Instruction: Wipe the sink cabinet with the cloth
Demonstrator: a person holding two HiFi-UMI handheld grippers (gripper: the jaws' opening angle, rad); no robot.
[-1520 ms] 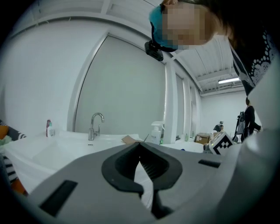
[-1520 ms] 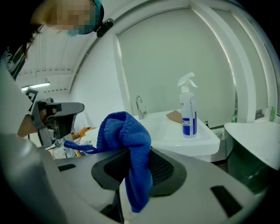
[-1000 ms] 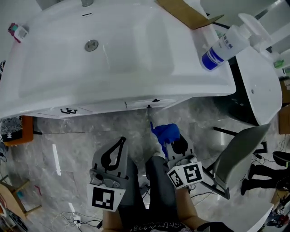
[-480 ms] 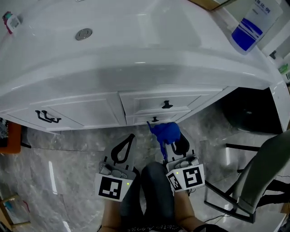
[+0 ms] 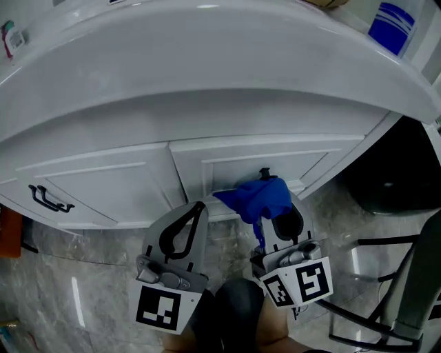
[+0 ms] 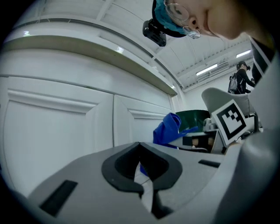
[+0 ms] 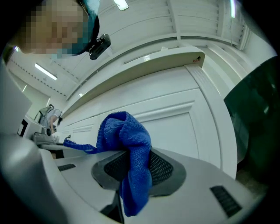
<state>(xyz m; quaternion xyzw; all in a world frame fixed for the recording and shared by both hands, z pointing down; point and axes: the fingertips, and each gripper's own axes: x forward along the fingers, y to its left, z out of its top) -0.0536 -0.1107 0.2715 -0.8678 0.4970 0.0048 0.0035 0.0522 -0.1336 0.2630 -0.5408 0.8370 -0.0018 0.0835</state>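
- Fingers of the right gripper are clamped on a bright blue microfibre cloth. The cloth bunches above the black mesh pads and hangs down between them.
- From the head view, the right gripper points up toward the white panelled sink cabinet, with the blue cloth at its tip.
- The cloth sits in front of a recessed cabinet panel, just below a small black knob. No view shows whether the cloth touches the panel.
- A thin corner of the cloth sticks out sideways toward the left gripper.
- Jaws of the left gripper are closed tip to tip, and the rounded black-lined hollow between them holds nothing.
- In the head view the left gripper is just beside the right one. It is lower than the cloth and aimed at the same cabinet front.
- A white ceramic basin rim overhangs the cabinet doors.
- The door to the left carries a curved black handle.
- A white bottle with a blue label stands at the far right end of the basin top.
- A dark green bin stands beside the right end of the cabinet.
- Grey marble-patterned floor tiles lie below the grippers.
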